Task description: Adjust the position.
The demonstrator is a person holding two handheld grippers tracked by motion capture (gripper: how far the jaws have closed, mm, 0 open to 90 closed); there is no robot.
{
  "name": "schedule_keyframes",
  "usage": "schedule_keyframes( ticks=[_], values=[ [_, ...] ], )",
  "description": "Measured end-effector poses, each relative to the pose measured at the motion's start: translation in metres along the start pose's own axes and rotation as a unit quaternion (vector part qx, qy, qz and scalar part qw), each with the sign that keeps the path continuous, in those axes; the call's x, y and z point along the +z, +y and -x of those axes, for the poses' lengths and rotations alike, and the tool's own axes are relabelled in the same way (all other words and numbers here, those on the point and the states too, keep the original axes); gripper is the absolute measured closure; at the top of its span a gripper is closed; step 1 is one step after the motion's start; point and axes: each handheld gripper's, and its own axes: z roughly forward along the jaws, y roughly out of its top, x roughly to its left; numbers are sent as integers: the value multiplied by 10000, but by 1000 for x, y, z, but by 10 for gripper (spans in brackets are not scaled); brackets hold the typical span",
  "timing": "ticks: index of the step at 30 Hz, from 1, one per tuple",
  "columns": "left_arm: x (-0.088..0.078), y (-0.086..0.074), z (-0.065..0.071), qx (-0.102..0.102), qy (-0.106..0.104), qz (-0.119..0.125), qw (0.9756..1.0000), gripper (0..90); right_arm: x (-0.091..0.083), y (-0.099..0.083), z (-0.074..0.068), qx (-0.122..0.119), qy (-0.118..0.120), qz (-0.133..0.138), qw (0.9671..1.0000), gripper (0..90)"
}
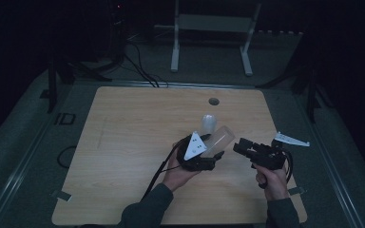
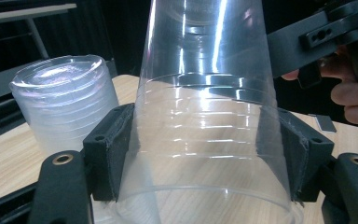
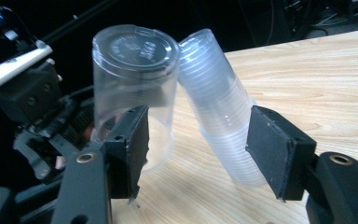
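Separation step: left gripper (image 2: 205,154) fingers were clamped on a clear plastic cup (image 2: 205,116), held inverted beside the stack of clear plastic cups (image 2: 67,107) standing on the light wooden tabletop (image 3: 307,74). Right gripper (image 3: 200,154) fingers stood narrowed, apart, nothing between them. Judged next move: set the cup down or pass it across.

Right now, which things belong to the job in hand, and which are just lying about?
In the job:
- clear cup, clamped in the left gripper
- cup stack on the table
- right gripper, open beside the cup

Lying about:
- white frame behind the table
- floor cables
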Motion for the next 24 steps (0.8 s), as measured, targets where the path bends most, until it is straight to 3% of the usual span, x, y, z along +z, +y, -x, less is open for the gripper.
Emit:
schedule_keyframes(
  ticks=[13, 16, 24],
  values=[
    [-4, 1, -3, 27, -210, -112, 9997, 297, 0, 3, -6, -449, -411, -336, 9976, 418],
    [-4, 1, -3, 41, -235, -134, 9996, 297, 0, 4, -9, -675, -553, -480, 9950, 419],
    [-5, 1, -5, 45, -327, -201, 9993, 297, -1, 6, -12, -912, -736, -624, 9911, 419]
  ],
)
